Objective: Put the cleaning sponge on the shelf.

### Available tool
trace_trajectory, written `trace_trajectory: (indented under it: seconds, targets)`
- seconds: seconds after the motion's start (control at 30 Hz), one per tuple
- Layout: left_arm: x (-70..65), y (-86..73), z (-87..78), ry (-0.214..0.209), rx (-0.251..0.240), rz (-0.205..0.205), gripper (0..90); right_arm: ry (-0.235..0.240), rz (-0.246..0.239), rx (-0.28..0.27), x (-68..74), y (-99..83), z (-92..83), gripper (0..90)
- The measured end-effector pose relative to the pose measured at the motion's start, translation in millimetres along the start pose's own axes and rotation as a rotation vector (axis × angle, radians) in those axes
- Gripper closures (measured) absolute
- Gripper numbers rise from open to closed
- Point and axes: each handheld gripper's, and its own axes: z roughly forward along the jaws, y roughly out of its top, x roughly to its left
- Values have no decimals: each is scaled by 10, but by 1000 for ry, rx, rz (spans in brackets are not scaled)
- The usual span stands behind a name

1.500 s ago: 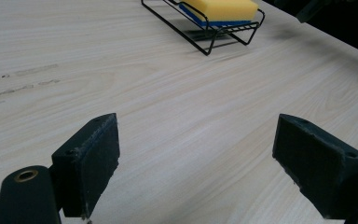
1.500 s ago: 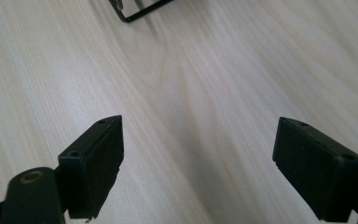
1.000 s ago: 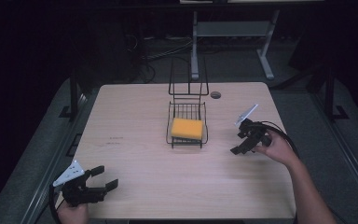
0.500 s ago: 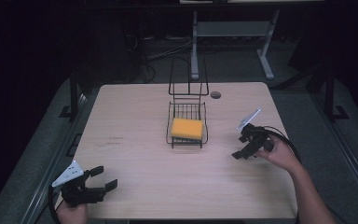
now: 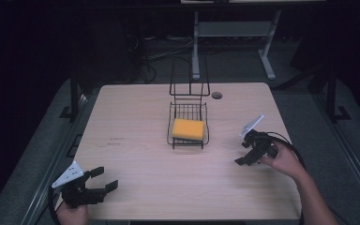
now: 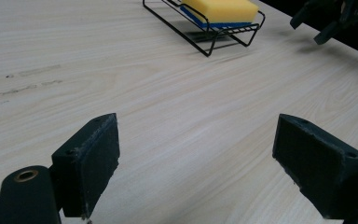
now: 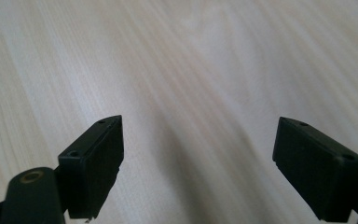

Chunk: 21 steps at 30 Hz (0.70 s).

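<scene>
The right gripper [image 5: 249, 149] has its jaws wide apart and holds nothing. It hangs over the tabletop [image 5: 136, 122] near the right edge, just to the right of the rack [image 5: 188, 140]. The left gripper [image 5: 93, 183], also wide and empty, waits at the near left corner. The sponge [image 5: 188, 129] lies in the rack near the middle. It looks put away. Next, maybe both grippers rest.

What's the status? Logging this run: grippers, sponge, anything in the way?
Left gripper open, near table corner, holding nothing. Right gripper open, right of wire rack, holding nothing. Yellow sponge lying in rack, untouched. Bare tabletop between both grippers and rack.
</scene>
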Motion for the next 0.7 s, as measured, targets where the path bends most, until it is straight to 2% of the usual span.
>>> trace_trajectory:
  seconds: [0.2,0.37,0.43,0.7]
  targets:
    - [-4,2,3,-1,-2,1,141,21,-15,-2,99,-50,17,159]
    - [-2,2,5,1,3,6,140,21,-13,-1,143,-78,6,159]
    - [-8,5,2,-1,-2,4,140,2,-14,8,178,-104,5,160]
    - [3,1,8,0,2,1,141,-4,-19,-11,313,-198,-6,164]
